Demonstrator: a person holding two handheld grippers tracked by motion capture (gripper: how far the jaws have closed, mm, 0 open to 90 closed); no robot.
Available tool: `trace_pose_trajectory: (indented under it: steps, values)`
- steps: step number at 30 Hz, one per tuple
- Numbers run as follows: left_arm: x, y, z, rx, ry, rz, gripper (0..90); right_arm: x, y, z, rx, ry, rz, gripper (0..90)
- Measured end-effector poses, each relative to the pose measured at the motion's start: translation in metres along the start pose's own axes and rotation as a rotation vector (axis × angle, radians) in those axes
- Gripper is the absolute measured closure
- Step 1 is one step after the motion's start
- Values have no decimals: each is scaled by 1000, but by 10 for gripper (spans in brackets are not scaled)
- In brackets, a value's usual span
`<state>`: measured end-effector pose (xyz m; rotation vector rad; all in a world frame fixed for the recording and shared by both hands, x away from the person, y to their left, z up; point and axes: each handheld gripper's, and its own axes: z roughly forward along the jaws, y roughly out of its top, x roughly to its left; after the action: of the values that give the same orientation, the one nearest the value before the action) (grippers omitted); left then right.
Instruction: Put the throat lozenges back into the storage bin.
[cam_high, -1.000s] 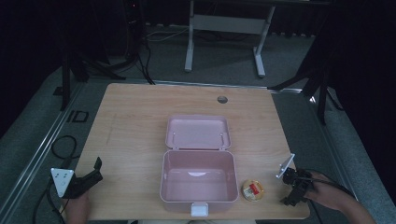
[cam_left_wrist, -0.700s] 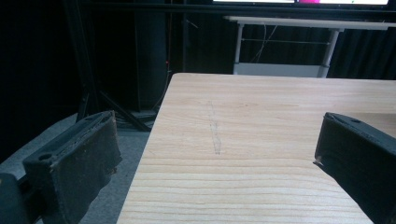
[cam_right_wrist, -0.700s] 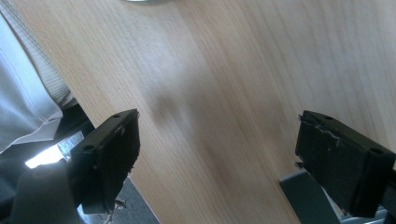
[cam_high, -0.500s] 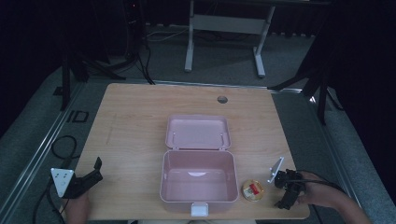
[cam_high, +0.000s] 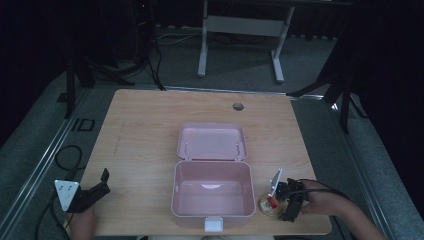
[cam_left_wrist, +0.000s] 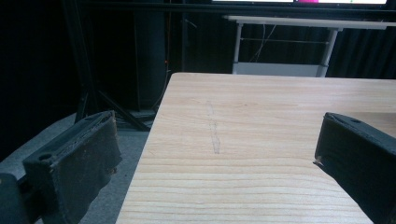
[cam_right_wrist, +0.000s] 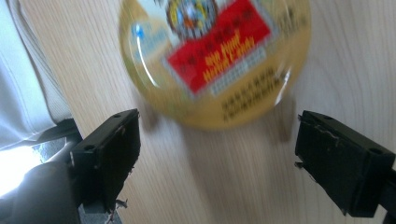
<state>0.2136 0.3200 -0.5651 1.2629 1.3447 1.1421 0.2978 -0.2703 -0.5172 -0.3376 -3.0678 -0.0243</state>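
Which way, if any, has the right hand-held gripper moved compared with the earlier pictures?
Yes. The right hand-held gripper has moved left, toward the pink box, reaching the round tin.

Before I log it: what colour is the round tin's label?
Red with yellow lettering, on the yellow tin; right gripper view.

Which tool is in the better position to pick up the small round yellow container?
The right tool. Its open jaws already point at the round yellow container, which lies right of the pink box. The left tool is open at the table's far left edge.
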Motion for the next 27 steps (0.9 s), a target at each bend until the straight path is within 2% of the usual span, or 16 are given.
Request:
trace_pose_trajectory:
  steps: [10,12,13,14,16,22,27]
  values:
    - [0,0,0,-1,-2,-2,4,2,32,2,9,-7,-87,137]
    - [0,0,0,-2,-1,-2,3,2,33,2,11,-3,-86,141]
    - [0,0,0,-2,-2,-3,4,2,34,3,16,-11,-102,139]
    - [0,0,0,-1,-1,-3,4,4,35,4,15,-11,-86,144]
    - [0,0,0,-1,-2,-2,4,4,36,4,17,-10,-97,193]
    - [0,0,0,-1,-1,-4,4,5,35,-1,47,-16,-120,198]
    - [0,0,0,-2,-1,-4,3,5,31,-13,56,5,-78,199]
